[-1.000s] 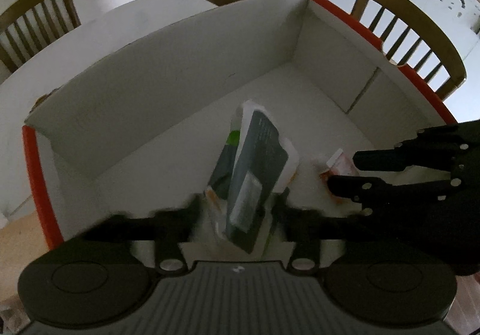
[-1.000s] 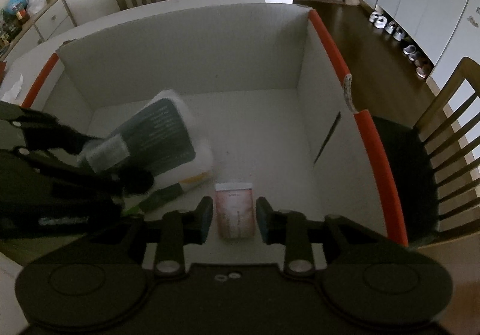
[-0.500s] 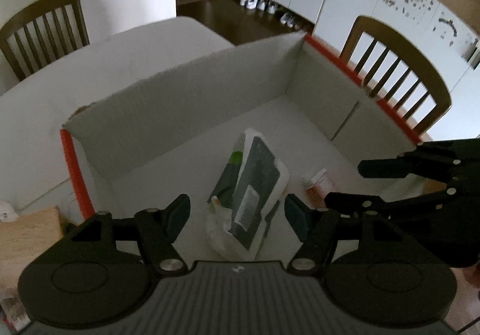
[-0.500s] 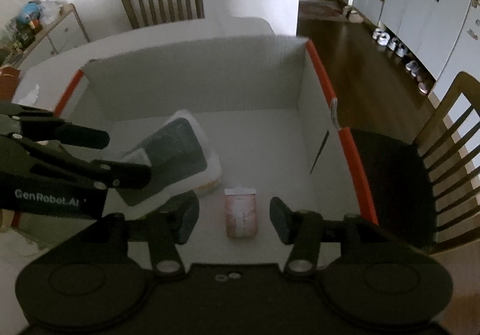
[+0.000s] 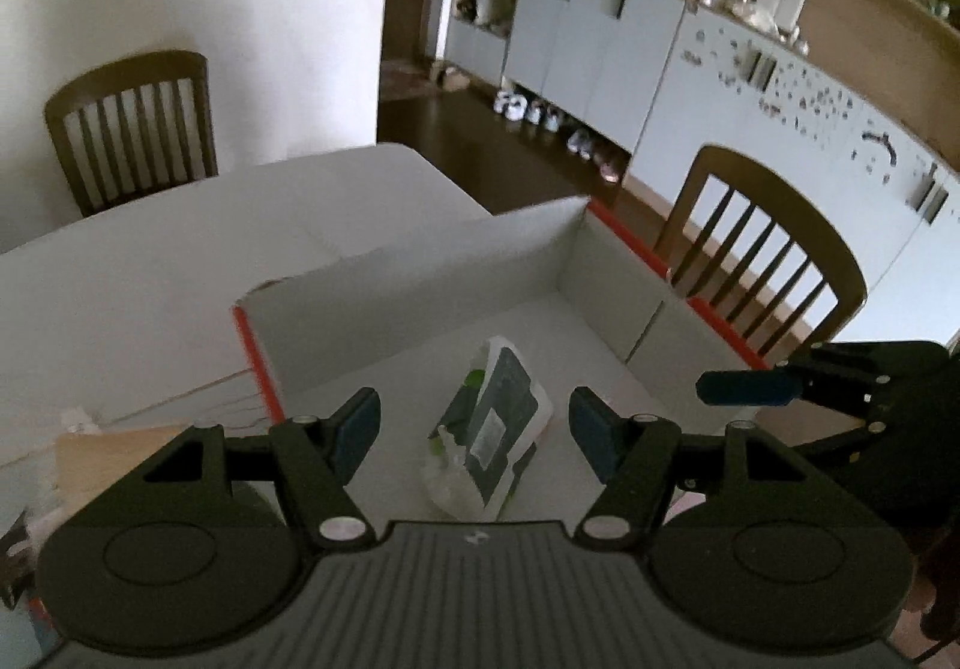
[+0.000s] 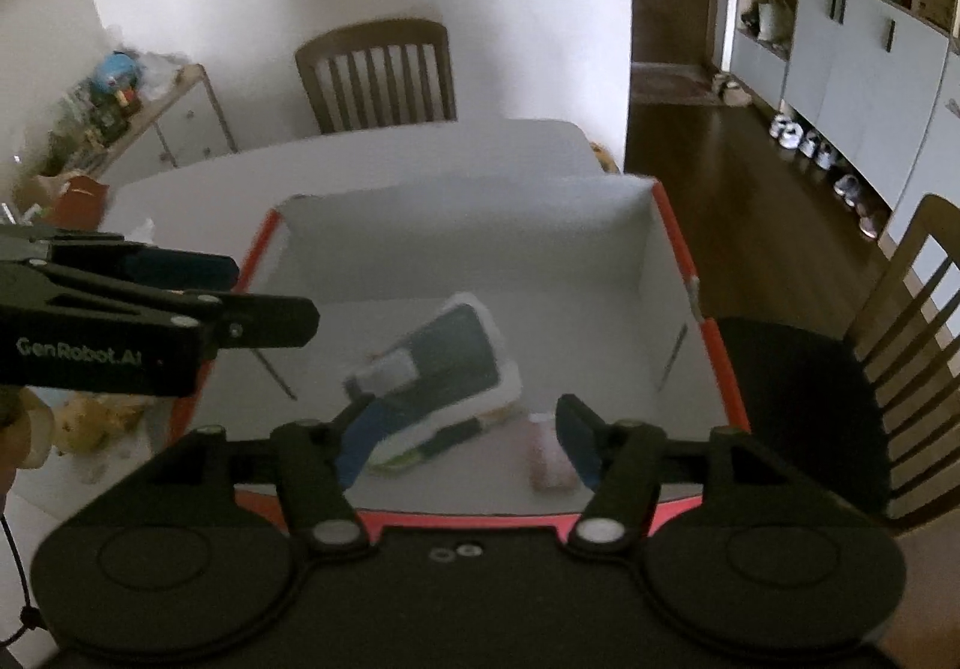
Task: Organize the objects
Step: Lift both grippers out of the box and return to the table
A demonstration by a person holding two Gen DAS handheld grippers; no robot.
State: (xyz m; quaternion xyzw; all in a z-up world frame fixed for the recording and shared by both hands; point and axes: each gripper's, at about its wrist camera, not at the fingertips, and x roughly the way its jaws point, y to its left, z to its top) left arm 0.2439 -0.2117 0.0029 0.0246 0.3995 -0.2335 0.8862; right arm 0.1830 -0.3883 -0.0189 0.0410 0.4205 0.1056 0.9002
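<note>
In the left wrist view, the left gripper [image 5: 474,426] hangs above the near end of an open white cardboard box [image 5: 420,279] with orange-red edges, its jaws spread wide with nothing between them. Down on the box floor, between the two fingertips as the camera sees it, lies a dark green and white packet [image 5: 501,426] tilted up on a crumpled clear wrapper. The right gripper [image 5: 744,387] pokes in from the right edge, over the box's right wall. The box sits on a white table [image 5: 150,273], with wooden chairs [image 5: 762,261] beyond. In the right wrist view, the right gripper [image 6: 462,444] is raised over the near orange rim, jaws likewise spread and empty. The same packet [image 6: 444,357] lies slanted on the box [image 6: 480,225] floor toward the left, and a small pink packet [image 6: 549,456] lies flat just beside it, near the right fingertip. The left gripper [image 6: 264,303] reaches in from the left, above the box's left wall; its jaws stand apart
</note>
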